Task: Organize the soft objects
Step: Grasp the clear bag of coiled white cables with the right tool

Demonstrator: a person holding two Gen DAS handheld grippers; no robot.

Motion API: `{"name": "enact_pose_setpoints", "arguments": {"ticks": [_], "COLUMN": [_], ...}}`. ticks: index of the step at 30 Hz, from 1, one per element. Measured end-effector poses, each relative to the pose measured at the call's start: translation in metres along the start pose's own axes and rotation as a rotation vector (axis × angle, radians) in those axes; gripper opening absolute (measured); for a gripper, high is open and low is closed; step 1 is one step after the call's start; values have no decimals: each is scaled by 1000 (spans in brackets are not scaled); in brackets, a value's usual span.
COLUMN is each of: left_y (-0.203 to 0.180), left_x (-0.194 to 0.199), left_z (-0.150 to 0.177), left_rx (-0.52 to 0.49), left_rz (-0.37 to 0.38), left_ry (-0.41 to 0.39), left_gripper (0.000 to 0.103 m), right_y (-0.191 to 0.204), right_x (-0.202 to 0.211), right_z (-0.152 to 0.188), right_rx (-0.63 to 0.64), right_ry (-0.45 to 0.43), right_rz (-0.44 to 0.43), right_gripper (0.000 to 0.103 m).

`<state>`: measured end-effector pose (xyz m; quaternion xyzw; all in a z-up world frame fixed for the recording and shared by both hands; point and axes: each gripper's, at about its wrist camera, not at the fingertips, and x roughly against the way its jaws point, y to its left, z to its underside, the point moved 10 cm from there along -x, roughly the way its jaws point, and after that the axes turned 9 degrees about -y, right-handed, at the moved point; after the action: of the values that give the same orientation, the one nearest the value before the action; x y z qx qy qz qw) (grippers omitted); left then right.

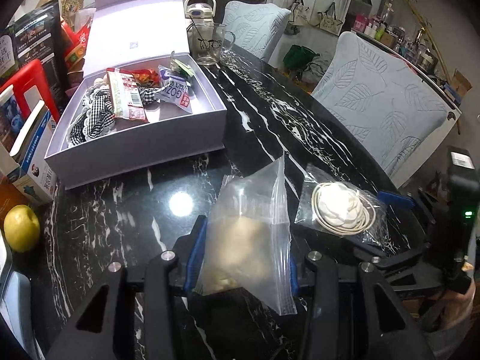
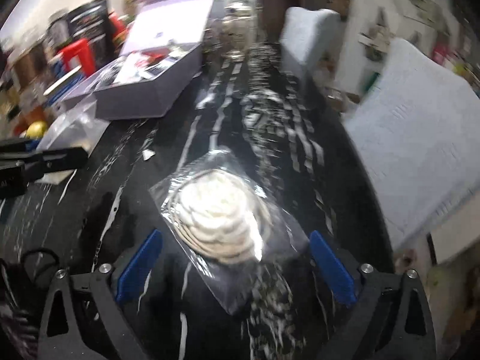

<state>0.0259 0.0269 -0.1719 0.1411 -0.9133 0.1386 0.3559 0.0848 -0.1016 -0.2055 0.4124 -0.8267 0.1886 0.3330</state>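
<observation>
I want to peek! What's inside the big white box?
The open white cardboard box holds black-and-white checked frilly fabric, a red-and-white snack packet lying on it, and a white sachet. Whatever lies under them is hidden.

**Count on the desk**

I see 2 clear bags: 1 zip bag [image 1: 249,234], 1 w/ white soft item [image 1: 339,210]. 1 open box [image 1: 135,150], 1 glass mug [image 1: 210,45], 1 yellow fruit [image 1: 21,228], 2 chairs [image 1: 387,102].

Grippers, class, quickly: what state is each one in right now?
Left gripper: shut on the zip bag, lifted off the table.
Right gripper: open, fingers either side of the packet, not gripping it.
</observation>
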Motion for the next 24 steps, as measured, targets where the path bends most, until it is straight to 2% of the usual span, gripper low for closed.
{"name": "enact_pose_setpoints", "arguments": {"ticks": [4,12,14,17,20,21,22,23,24], "left_y": [1,0,0,2,6,7,7,7,7], "left_x": [-1,-3,-3,-3,-3,-3,-4,-3,-3], "left_z": [0,1,2,2,3,4,5,6,6], "left_rx": [0,0,1,11,22,25,28,29,31], "left_rz": [2,13,15,15,10,10,12,13,15], "left_ry": [3,11,12,13,16,18,20,20,19], "left_gripper": [44,44,44,44,44,44,44,44,44], "right_y": [4,13,15,16,17,17,17,15,13], "right_x": [-14,-27,-30,-36,-29,-27,-25,-23,-21], "right_z": [-4,-15,-16,-11,-13,-13,-14,-14,-14], "right_rx": [128,257,247,152,131,125,113,98,88], "right_ry": [20,20,24,64,36,27,15,9,5], "right_rz": [6,-73,-107,-173,-172,-166,-156,-143,-130], "right_gripper": [101,102,102,100,83,74,61,56,46]}}
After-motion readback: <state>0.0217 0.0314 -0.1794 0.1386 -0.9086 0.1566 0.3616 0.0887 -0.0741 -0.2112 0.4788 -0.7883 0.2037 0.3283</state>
